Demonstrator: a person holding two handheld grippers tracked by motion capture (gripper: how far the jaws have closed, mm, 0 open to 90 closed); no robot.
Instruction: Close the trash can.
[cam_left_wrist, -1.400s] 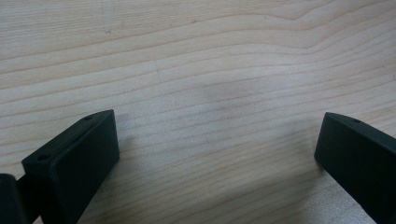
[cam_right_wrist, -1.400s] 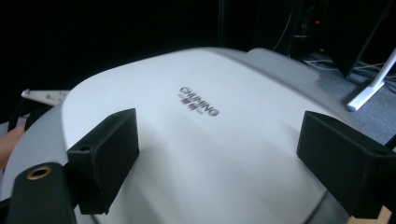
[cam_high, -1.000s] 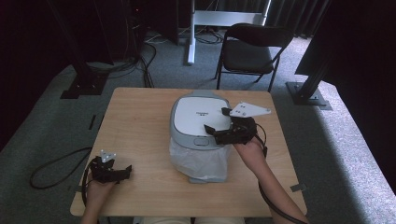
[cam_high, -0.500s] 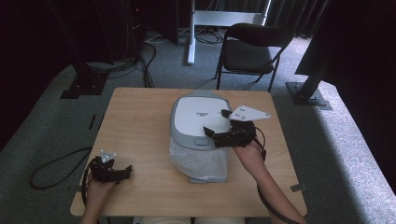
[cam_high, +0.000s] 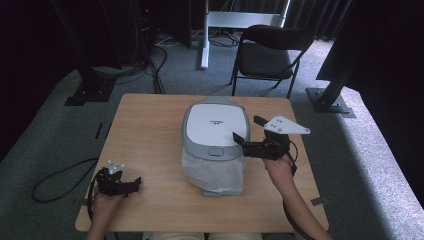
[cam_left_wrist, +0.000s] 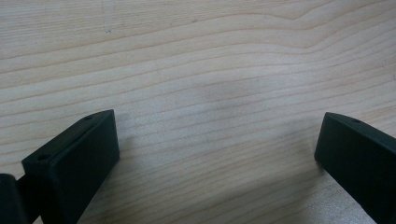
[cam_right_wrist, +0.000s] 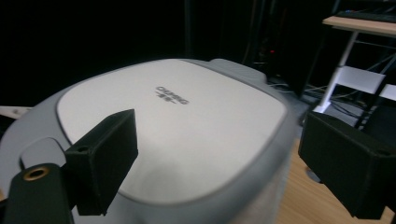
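Note:
A bin with a grey-rimmed white lid (cam_high: 216, 125) stands in the middle of the wooden table (cam_high: 150, 130), and a clear plastic liner (cam_high: 215, 172) bulges out below the lid on the near side. My right gripper (cam_high: 249, 129) hovers open at the lid's right edge, jaws pointing left. In the right gripper view the lid (cam_right_wrist: 187, 116) lies just past the spread jaws of the right gripper (cam_right_wrist: 219, 158), with nothing held. My left gripper (cam_high: 135, 183) rests open at the table's front left. In its own view the left gripper (cam_left_wrist: 217, 149) frames bare wood (cam_left_wrist: 210, 70).
A black folding chair (cam_high: 265, 55) stands beyond the table's far edge. Dark stands and cables lie on the grey floor around it. Bare tabletop stretches left of the bin and along the front edge.
My right gripper has drifted a little to the right, from over the lid toward its right edge. The left gripper has stayed put.

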